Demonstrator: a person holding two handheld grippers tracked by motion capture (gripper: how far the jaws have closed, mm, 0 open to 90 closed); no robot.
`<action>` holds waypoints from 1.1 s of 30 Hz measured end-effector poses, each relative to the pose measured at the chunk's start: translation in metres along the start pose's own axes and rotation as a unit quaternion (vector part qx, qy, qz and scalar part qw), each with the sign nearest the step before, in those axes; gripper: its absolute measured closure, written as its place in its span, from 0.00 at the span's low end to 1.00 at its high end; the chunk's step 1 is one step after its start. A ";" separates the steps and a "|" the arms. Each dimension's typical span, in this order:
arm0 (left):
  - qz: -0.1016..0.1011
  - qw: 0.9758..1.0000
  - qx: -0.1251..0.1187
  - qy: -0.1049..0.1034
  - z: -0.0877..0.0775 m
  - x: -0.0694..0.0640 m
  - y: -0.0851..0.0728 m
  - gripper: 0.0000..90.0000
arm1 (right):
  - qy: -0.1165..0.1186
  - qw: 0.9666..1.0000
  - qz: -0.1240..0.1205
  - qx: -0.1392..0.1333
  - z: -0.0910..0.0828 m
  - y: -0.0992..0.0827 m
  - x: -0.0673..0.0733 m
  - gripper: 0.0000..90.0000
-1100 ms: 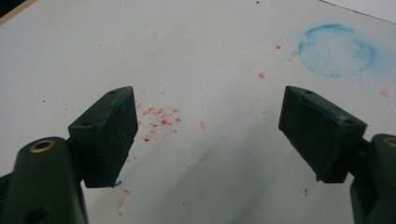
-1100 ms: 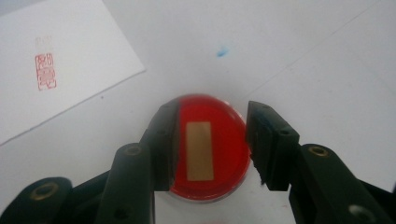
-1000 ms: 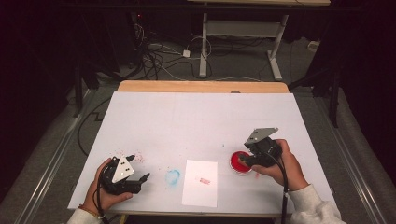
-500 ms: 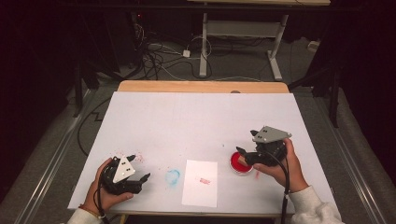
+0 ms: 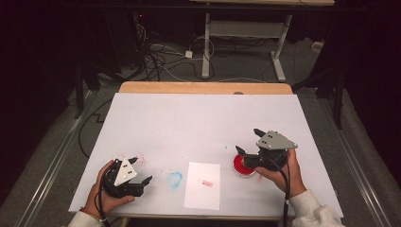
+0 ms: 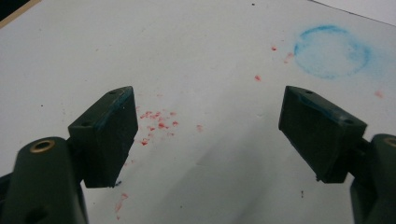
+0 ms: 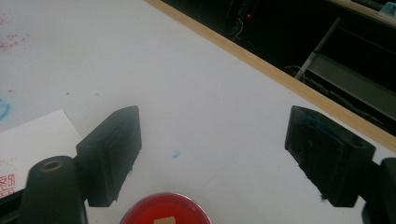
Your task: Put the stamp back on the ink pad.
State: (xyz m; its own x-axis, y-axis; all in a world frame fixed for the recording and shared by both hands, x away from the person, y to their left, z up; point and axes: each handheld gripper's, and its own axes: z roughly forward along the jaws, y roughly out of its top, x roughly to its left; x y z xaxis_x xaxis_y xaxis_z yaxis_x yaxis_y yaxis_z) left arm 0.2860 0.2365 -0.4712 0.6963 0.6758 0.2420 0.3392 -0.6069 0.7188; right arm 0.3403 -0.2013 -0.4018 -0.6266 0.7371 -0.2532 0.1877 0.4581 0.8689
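A round red ink dish (image 5: 242,167) sits on the white table cover (image 5: 203,123) at the right, with a small tan piece (image 7: 164,220) in it. My right gripper (image 5: 248,141) hovers just above and behind the dish. Its jaws have just been opening and stand wide, with nothing between the pads (image 7: 116,140). A white paper sheet (image 5: 202,185) bearing a red stamp mark (image 5: 204,182) lies left of the dish. My left gripper (image 5: 142,170) rests low at the front left, open and empty, over red specks (image 6: 159,121).
A blue ring stain (image 5: 175,179) marks the cover between the left gripper and the paper. The wooden table edge (image 5: 203,88) runs along the far side, with cables and a desk frame (image 5: 241,33) on the dark floor beyond.
The right gripper's jaws have spread wide above the red dish, and the gripper has tilted slightly. The left hand has stayed where it was.
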 end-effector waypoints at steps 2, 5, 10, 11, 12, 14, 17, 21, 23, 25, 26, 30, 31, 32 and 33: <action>0.000 1.000 -0.001 0.001 0.000 0.000 0.000 0.21 | -0.008 1.000 -0.006 -0.009 -0.003 0.001 0.002 0.21; -0.001 1.000 -0.001 0.001 0.000 0.000 0.000 0.21 | -0.021 1.000 -0.008 -0.019 -0.007 0.002 0.003 0.19; 0.001 1.000 -0.003 0.000 0.000 -0.001 0.001 0.21 | -0.026 0.999 -0.014 -0.024 -0.013 0.001 0.002 0.18; 0.001 1.000 -0.003 0.000 0.000 -0.001 0.001 0.21 | -0.025 0.999 -0.013 -0.024 -0.014 0.001 0.002 0.18; 0.001 1.000 -0.004 0.000 0.000 -0.001 0.000 0.21 | -0.025 0.999 -0.017 -0.024 -0.016 0.001 0.002 0.18; 0.002 1.000 -0.003 0.004 -0.001 -0.001 0.001 0.21 | -0.028 0.999 -0.024 -0.024 -0.018 0.001 0.003 0.18; 0.001 1.000 -0.004 0.004 -0.001 -0.001 0.001 0.21 | -0.033 0.999 -0.030 -0.025 -0.022 0.000 0.005 0.18; 0.001 1.000 -0.003 0.003 -0.001 -0.001 0.001 0.21 | -0.035 0.998 -0.035 -0.025 -0.026 -0.001 0.006 0.18; 0.002 1.000 -0.003 0.002 -0.001 -0.002 0.001 0.21 | -0.038 0.998 -0.039 -0.025 -0.028 -0.002 0.007 0.18; 0.001 1.000 -0.004 0.002 -0.001 -0.002 0.001 0.21 | -0.042 0.998 -0.044 -0.028 -0.030 -0.003 0.008 0.18; 0.001 1.000 -0.004 0.002 -0.001 -0.002 0.001 0.21 | -0.043 0.998 -0.046 -0.029 -0.031 -0.004 0.008 0.18; 0.003 1.000 -0.002 0.003 0.000 -0.002 0.001 0.21 | -0.046 0.997 -0.048 -0.031 -0.036 -0.006 0.007 0.18; 0.002 1.000 -0.002 0.004 0.000 -0.002 0.001 0.21 | -0.048 0.997 -0.048 -0.033 -0.037 -0.006 0.007 0.18; 0.002 1.000 -0.003 0.004 0.000 -0.002 0.001 0.21 | -0.049 0.997 -0.047 -0.033 -0.038 -0.007 0.006 0.18; 0.002 1.000 -0.003 0.005 0.000 -0.002 0.001 0.21 | -0.050 0.997 -0.046 -0.034 -0.040 -0.008 0.006 0.18</action>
State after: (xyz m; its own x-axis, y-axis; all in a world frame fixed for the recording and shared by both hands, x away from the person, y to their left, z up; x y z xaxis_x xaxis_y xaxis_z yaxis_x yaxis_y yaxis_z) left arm 0.2849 0.2346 -0.4705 0.6910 0.6779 0.2510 0.3327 -0.6065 0.7221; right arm 0.3052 -0.2205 -0.3932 -0.5604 0.7402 -0.3716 0.0785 0.4941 0.8659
